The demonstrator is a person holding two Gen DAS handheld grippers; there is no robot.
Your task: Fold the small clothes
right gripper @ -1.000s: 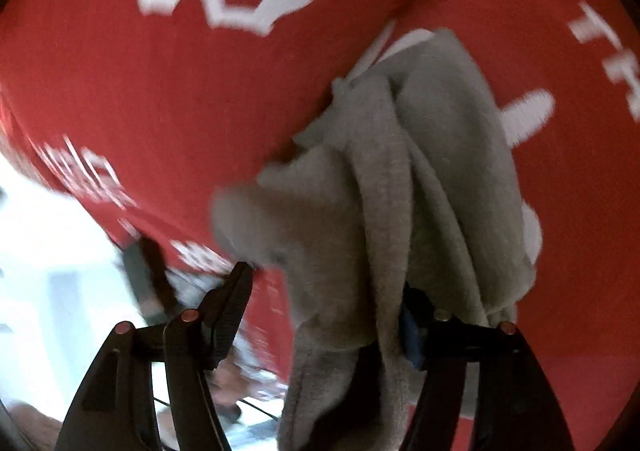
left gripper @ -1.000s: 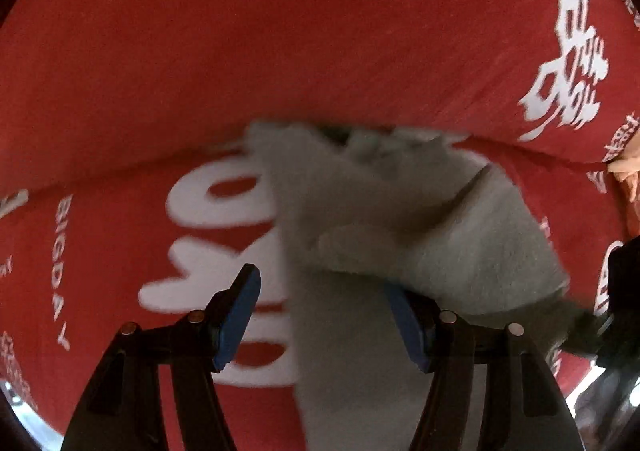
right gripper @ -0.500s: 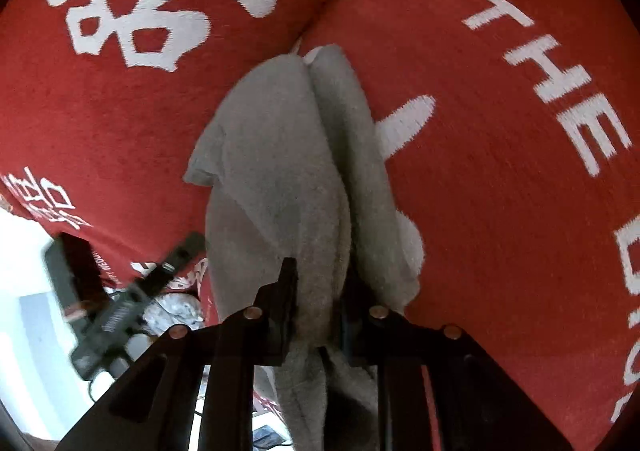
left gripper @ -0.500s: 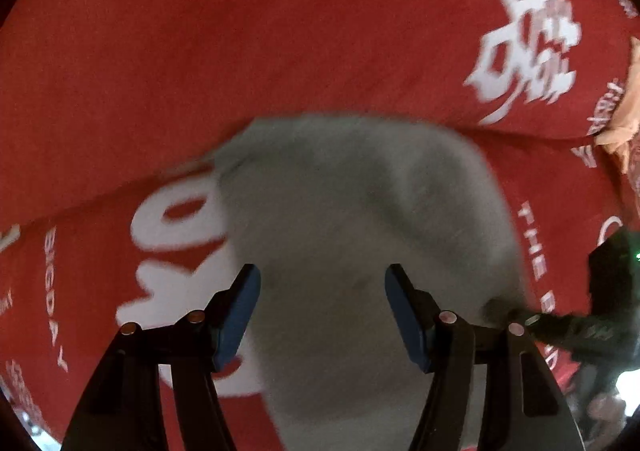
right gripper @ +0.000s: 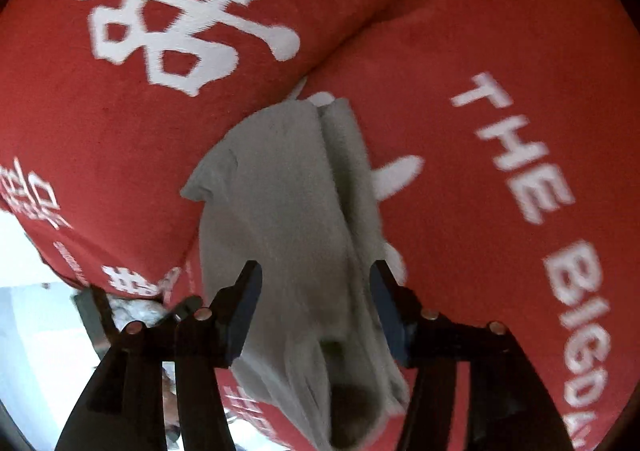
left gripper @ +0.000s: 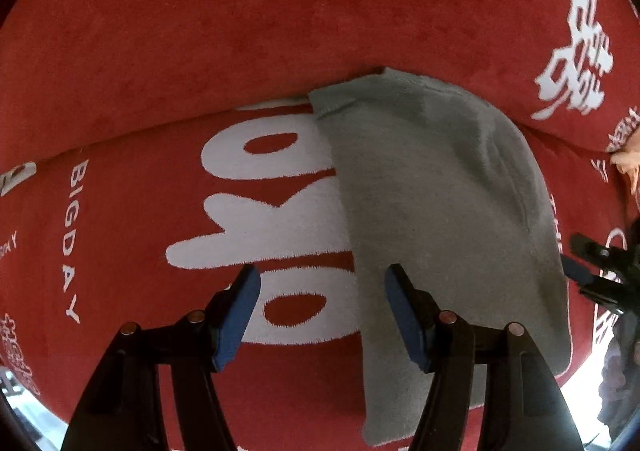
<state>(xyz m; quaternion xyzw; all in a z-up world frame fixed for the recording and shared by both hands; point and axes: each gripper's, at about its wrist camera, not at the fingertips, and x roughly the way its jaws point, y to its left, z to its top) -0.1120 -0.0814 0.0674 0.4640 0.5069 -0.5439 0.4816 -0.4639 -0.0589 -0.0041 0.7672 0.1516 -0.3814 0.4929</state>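
Grey, fleecy and small, the soft knit garment [left gripper: 436, 203] lies on a red plush cover printed with white lettering [left gripper: 160, 211], its far corner tucked at the crease where the cover's two cushions meet, toward twelve o'clock in the left wrist view. The left gripper [left gripper: 322, 309] hovers with its blue-padded jaws spread wide and nothing between them; the garment's left edge runs down just beside its right finger, toward five o'clock. From the right wrist view the same cloth [right gripper: 288, 211] shows as a long doubled strip with a lengthwise ridge, its near end drooping over the cover's edge at six o'clock. The right gripper [right gripper: 316, 309] is also parted, its fingers to either side of the cloth without pinching it. Judging by the layered look, at least one fold appears made. What seems left is squaring the loose near end and perhaps a further fold across.
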